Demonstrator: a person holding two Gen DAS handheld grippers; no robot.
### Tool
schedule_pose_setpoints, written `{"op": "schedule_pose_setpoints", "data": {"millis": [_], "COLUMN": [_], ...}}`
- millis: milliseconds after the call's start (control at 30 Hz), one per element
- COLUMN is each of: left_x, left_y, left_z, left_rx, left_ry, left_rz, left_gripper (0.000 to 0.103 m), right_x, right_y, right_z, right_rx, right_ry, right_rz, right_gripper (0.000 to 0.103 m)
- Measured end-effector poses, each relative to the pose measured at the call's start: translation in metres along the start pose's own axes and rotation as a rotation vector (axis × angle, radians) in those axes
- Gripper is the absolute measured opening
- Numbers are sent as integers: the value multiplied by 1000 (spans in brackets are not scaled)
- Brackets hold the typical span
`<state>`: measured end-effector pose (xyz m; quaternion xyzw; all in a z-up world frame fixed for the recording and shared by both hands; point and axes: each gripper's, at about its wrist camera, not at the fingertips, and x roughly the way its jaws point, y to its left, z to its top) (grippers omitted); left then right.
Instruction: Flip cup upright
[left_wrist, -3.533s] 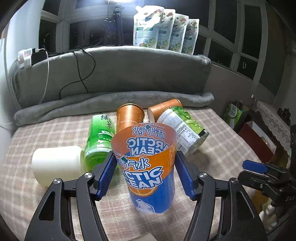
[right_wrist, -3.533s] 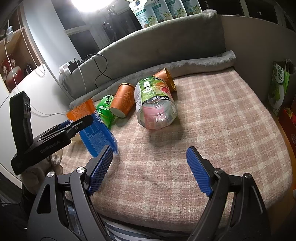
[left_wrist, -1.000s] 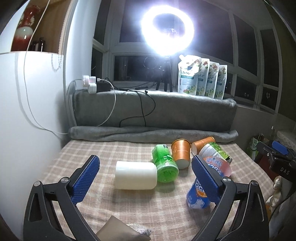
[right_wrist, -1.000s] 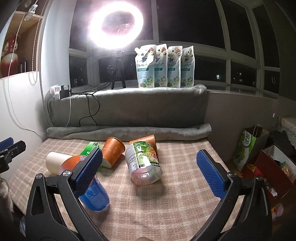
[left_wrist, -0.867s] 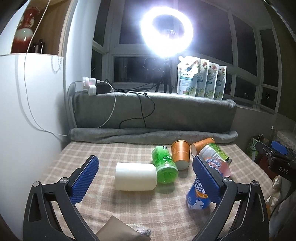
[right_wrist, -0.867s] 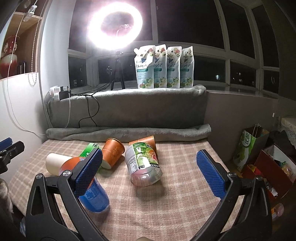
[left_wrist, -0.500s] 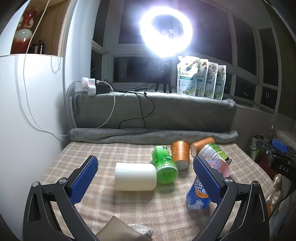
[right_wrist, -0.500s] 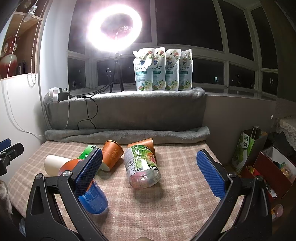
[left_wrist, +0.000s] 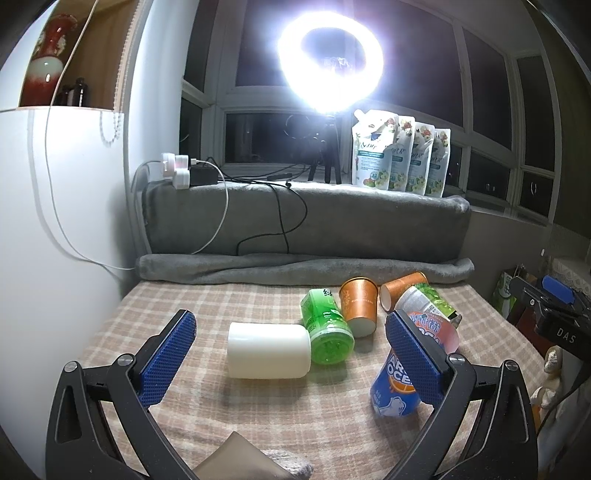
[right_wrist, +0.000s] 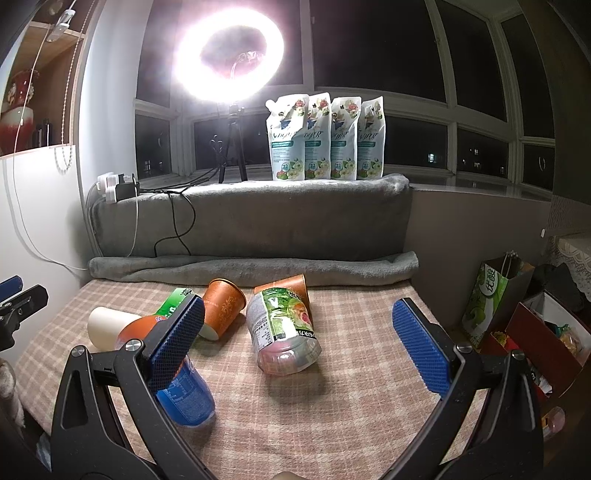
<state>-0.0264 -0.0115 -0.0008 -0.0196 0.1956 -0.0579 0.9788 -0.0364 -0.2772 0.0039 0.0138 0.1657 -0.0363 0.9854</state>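
The blue-and-orange cup (left_wrist: 397, 387) is seen standing upright on the checked cloth (left_wrist: 258, 413), near its front right edge; the flip is judged complete. The left gripper (left_wrist: 291, 354) and right gripper (right_wrist: 299, 343) are held wide open, empty.

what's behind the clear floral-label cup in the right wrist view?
An orange paper cup lies directly behind the clear floral-label cup, with only its upper side showing. Its mouth and whether they touch are hidden.
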Motion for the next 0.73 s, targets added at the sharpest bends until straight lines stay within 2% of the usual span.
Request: {"op": "schedule_pose_setpoints", "data": {"millis": [733], "left_x": [-2], "left_y": [-1], "left_z": [1], "left_rx": [27], "left_ry": [-29], "left_rz": [17], "left_gripper": [102], "right_x": [3], "right_y": [1], "right_z": [-2], "right_rx": [-2], "right_ry": [6], "right_rz": [2], "right_gripper": [103]}}
